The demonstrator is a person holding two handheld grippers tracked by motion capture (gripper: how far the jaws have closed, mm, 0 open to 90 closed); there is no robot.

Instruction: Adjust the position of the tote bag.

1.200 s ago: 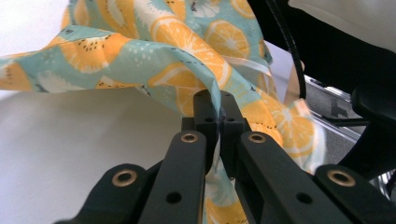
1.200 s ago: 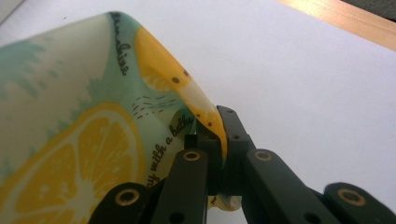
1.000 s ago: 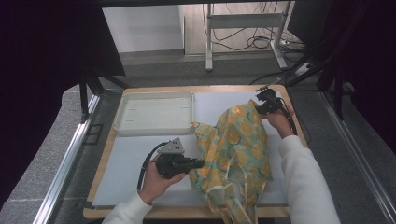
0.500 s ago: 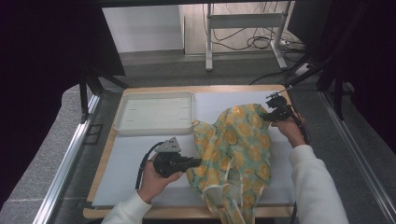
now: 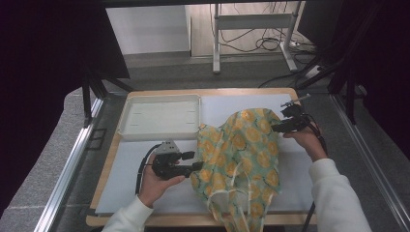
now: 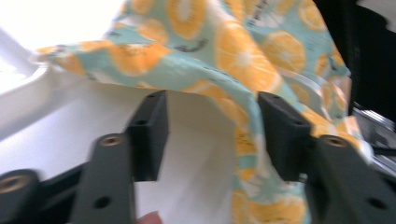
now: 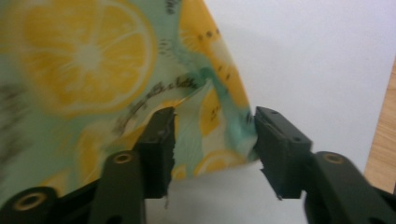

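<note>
A teal cloth printed with orange slices [image 5: 241,159] lies rumpled on the white mat, and its white ties trail over the front edge. My left gripper [image 5: 195,161] is at the cloth's left edge. In the left gripper view the cloth [image 6: 243,60] drapes just past the open left gripper [image 6: 212,121] and touches the right-hand jaw. My right gripper [image 5: 279,126] is at the cloth's far right corner. In the right gripper view that cloth corner [image 7: 205,116] lies between the jaws of the open right gripper [image 7: 212,135], unpinched.
A shallow white tray [image 5: 159,116] stands at the back left of the white mat [image 5: 125,164], which covers a wooden board [image 5: 104,169]. Black frame posts rise at both sides. Cables lie on the floor beyond the table.
My right gripper has moved right and toward the person along the cloth's corner. The cloth has sunk and spread wider. My left gripper has hardly moved.
</note>
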